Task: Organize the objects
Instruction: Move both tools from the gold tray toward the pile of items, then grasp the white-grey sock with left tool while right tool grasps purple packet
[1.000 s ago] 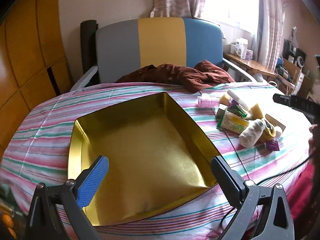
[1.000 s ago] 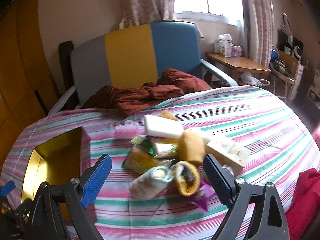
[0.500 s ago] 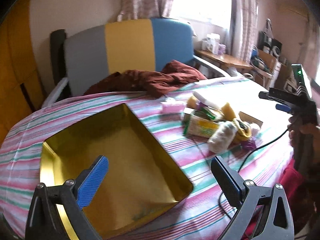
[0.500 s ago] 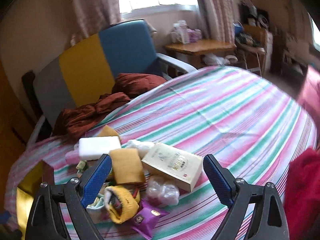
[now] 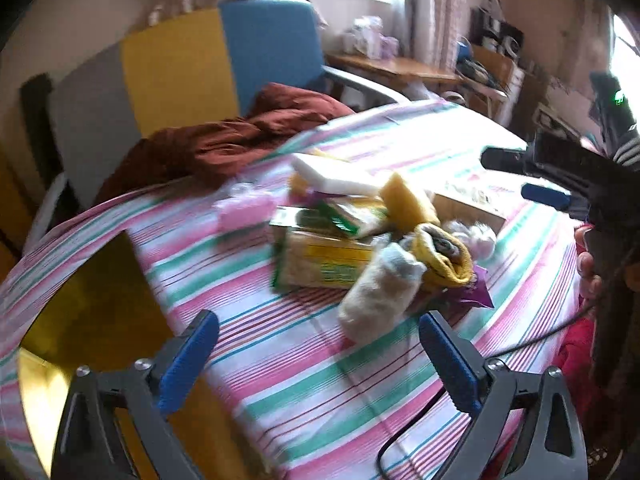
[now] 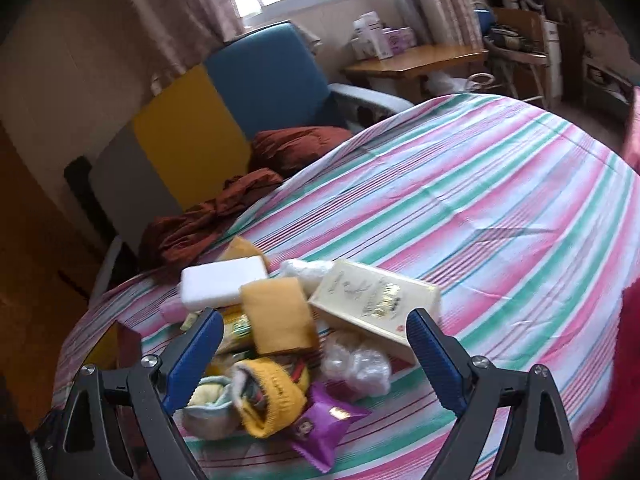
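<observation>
Gold tin (image 5: 92,300) holds nothing; left tool (image 5: 316,354) closing w/ nothing between, right tool (image 6: 312,354) released.

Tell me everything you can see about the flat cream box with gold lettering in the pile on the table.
The cream box is a flat rectangular carton, probably cardboard, with gold script and a gold emblem on its lid and a small red mark near one corner. It looks closed. It lies tilted at the right edge of the pile on the striped tablecloth, its left edge against the yellow sponge, with a clear plastic bundle against its near side.
</observation>
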`<state>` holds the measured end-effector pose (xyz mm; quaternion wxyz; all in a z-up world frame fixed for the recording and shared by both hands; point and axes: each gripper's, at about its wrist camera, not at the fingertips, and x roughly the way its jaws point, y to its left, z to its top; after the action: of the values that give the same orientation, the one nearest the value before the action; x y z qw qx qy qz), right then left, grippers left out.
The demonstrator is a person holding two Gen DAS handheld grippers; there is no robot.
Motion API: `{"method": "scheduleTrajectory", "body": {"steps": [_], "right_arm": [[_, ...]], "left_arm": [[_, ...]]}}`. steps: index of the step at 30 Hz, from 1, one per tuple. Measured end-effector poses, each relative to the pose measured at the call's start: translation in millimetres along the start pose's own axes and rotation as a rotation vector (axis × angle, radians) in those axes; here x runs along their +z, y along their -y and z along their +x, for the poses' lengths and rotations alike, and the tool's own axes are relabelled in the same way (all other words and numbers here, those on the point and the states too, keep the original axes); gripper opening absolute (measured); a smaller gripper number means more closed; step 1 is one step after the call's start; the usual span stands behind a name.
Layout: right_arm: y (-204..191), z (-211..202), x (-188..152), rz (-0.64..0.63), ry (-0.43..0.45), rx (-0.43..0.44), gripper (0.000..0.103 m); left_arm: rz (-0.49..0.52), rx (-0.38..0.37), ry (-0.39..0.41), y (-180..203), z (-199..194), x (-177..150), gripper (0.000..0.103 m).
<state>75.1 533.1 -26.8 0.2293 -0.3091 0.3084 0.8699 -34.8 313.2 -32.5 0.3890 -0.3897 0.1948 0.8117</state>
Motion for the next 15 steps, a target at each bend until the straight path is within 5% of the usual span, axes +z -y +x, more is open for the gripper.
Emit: {"method": "scheduleTrajectory", "body": {"steps": [13, 15], "right_arm": [[-7, 14, -4, -0.022, -0.087, 0.058, 0.094], [-8, 15, -4, -0.028, -0.095, 0.066, 0.094]], "left_arm": [[0.078, -0.076, -0.114, 30, 70, 14, 0.077], [0.079, -0.11, -0.13, 32, 76, 13, 0.048]]}}
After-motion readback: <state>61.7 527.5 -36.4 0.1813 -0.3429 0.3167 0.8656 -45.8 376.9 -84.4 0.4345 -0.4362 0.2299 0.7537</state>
